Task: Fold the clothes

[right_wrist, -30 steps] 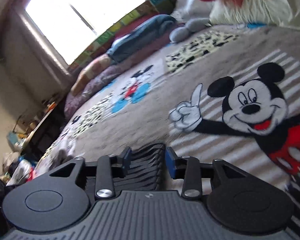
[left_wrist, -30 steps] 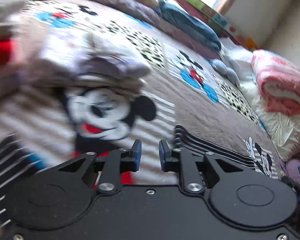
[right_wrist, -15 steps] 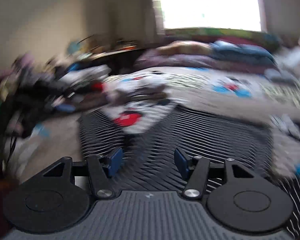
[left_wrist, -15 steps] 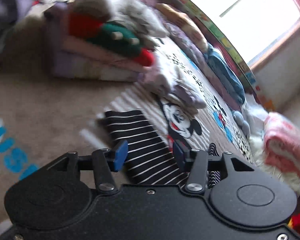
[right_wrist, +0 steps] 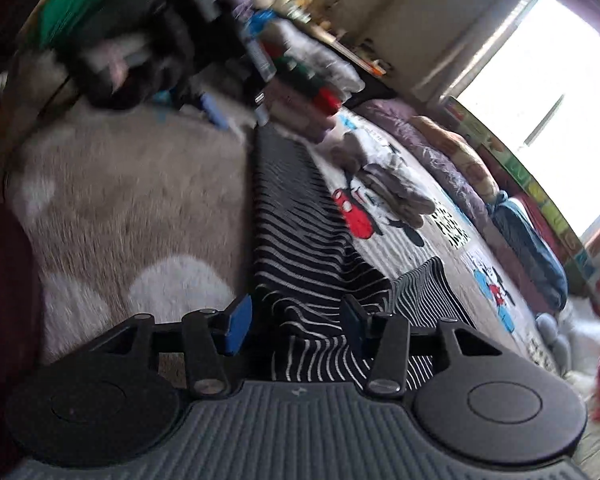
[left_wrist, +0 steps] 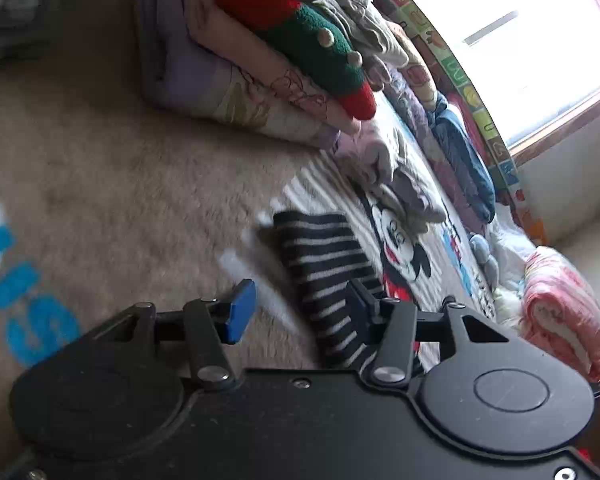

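On the bed, the striped top (right_wrist: 300,240) lies flat on my cartoon blanket (left_wrist: 100,184), with my left gripper (left_wrist: 298,312) released over its edge and my right gripper (right_wrist: 296,320) closing, pads clear of the cloth beneath, near a clothes stack (left_wrist: 260,68).

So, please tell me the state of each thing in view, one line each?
Striped garment: spread out flat, not yet folded.
Stack of clothes: folded and piled.
Left gripper: open, nothing pressed between the pads.
Right gripper: jaws closing, striped cloth lies between them, not gripped.
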Demonstrator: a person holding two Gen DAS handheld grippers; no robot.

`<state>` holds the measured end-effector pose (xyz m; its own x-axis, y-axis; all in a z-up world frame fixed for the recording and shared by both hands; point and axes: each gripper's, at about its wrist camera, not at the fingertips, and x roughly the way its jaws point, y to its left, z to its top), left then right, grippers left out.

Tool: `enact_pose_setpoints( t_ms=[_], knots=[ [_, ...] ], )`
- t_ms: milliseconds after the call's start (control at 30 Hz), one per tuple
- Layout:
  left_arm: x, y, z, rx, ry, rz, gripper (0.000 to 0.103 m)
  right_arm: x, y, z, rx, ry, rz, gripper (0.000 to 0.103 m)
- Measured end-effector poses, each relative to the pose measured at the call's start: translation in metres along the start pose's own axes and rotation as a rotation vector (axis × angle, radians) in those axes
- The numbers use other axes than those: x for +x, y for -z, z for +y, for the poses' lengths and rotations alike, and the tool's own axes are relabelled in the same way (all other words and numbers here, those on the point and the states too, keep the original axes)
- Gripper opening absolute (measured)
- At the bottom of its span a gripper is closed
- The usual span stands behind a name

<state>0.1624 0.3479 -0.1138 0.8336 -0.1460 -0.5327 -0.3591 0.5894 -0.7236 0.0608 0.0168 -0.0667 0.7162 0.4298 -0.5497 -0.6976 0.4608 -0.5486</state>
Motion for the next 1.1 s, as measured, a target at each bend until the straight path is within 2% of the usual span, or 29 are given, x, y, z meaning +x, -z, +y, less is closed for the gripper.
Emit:
enact_pose_setpoints(
  t_ms=[133, 233, 300, 333, 367, 400, 433, 567, 700, 900, 933, 1100],
  knots=[
    [0.014, -0.009, 0.004, -0.016, 0.023, -0.014, 0.049, 0.017, 0.001, 0.013, -0.064, 0.020, 0.058, 0.046],
    [0.024, -0.013, 0.003, -0.009, 0.029, -0.025, 0.046, 0.023, 0.003, 0.016, -0.061, 0.034, 0.075, 0.045],
    [0.030, -0.013, -0.003, 0.017, 0.015, -0.027, 0.030, 0.026, 0.003, 0.015, -0.050, 0.040, 0.083, 0.042],
    [0.033, -0.013, -0.005, 0.032, 0.011, -0.020, 0.005, 0.027, 0.002, 0.014, -0.045, 0.044, 0.087, 0.039],
    [0.035, -0.012, -0.008, 0.050, 0.012, -0.012, 0.000, 0.029, 0.002, 0.011, -0.031, 0.044, 0.091, 0.033],
    [0.032, -0.012, -0.011, 0.071, 0.014, -0.023, 0.000, 0.031, 0.002, 0.007, 0.001, 0.034, 0.097, 0.027],
    [0.028, -0.012, -0.014, 0.095, 0.016, -0.044, 0.000, 0.033, 0.002, 0.002, 0.038, 0.023, 0.101, 0.012],
    [-0.004, -0.023, -0.013, 0.097, 0.076, -0.141, 0.000, 0.023, 0.001, -0.019, 0.189, -0.024, 0.045, 0.011],
    [-0.022, -0.029, -0.004, 0.119, 0.080, -0.163, 0.000, 0.008, -0.006, -0.023, 0.248, -0.067, -0.021, 0.011],
    [-0.032, -0.031, 0.017, 0.111, 0.070, -0.171, 0.001, 0.008, -0.009, -0.012, 0.246, -0.124, -0.030, 0.010],
    [-0.033, -0.031, 0.021, 0.108, 0.070, -0.173, 0.001, 0.009, -0.009, -0.009, 0.242, -0.136, -0.030, 0.005],
    [-0.036, -0.031, 0.031, 0.101, 0.057, -0.176, 0.001, 0.018, -0.012, 0.001, 0.237, -0.175, -0.015, 0.005]
  ],
)
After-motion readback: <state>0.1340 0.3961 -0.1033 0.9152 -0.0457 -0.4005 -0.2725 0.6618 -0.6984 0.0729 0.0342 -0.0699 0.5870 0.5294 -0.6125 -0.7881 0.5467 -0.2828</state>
